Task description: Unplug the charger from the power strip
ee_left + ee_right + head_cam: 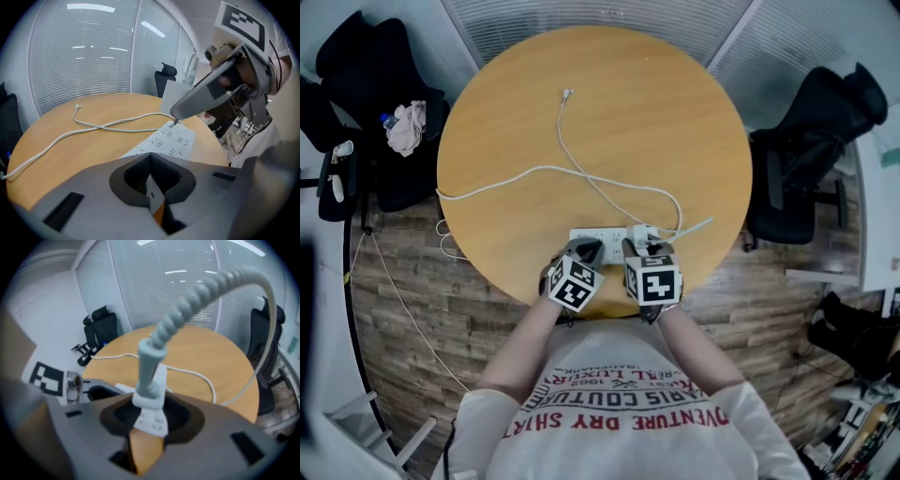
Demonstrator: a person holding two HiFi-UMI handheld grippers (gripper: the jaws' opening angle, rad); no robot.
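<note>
**Item: charger** [149, 399], white. It stands at the power strip [605, 237], by the lower edge of the desk [675, 122] in the head view.

**Right gripper** [639, 249]: fingers clamped on the charger's sides. I judge this is set for a straight pull.

**Left gripper** [581, 249]: fingers drawn together, bearing on the strip's other end, probably to pin it down.

**Views:** only the right gripper view shows the grip. Only the head view shows the cable [581, 173] looping across to its loose end, upper centre. I cannot tell whether the prongs are clear of the socket.

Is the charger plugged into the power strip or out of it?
Cannot tell: the right tongs clasp the charger directly over the power strip, hiding its prongs.
</note>
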